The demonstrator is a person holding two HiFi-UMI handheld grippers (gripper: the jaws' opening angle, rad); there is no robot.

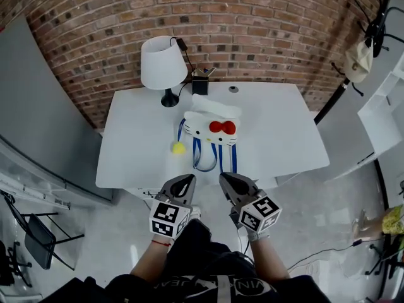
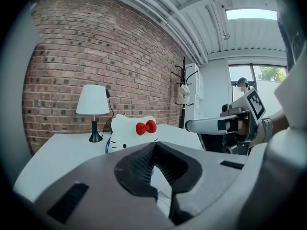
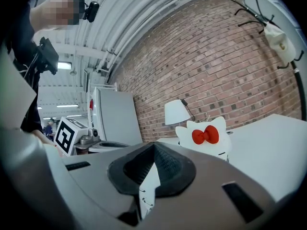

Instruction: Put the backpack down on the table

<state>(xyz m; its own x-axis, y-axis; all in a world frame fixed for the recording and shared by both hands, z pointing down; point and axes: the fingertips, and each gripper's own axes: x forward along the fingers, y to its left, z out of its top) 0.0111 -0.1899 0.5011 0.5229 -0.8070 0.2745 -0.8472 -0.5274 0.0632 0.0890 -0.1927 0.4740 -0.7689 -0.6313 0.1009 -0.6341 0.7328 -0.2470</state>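
Observation:
The backpack [image 1: 211, 126] is white and shaped like a cat's head with a red bow. It rests on the white table [image 1: 278, 125], with its blue straps [image 1: 205, 156] trailing toward the front edge. It shows ahead of the jaws in the left gripper view [image 2: 132, 131] and the right gripper view [image 3: 206, 137]. My left gripper [image 1: 187, 180] and right gripper [image 1: 226, 178] hang side by side just off the table's front edge, short of the straps. Both are shut with nothing in them [image 2: 154, 145] [image 3: 153, 145].
A white lamp [image 1: 163, 65] stands at the table's back left, with a small black box [image 1: 200, 84] beside it. A yellow ball [image 1: 179, 148] lies left of the straps. A coat rack [image 1: 369, 30] stands at the far right, a folding chair [image 1: 35, 232] at the lower left.

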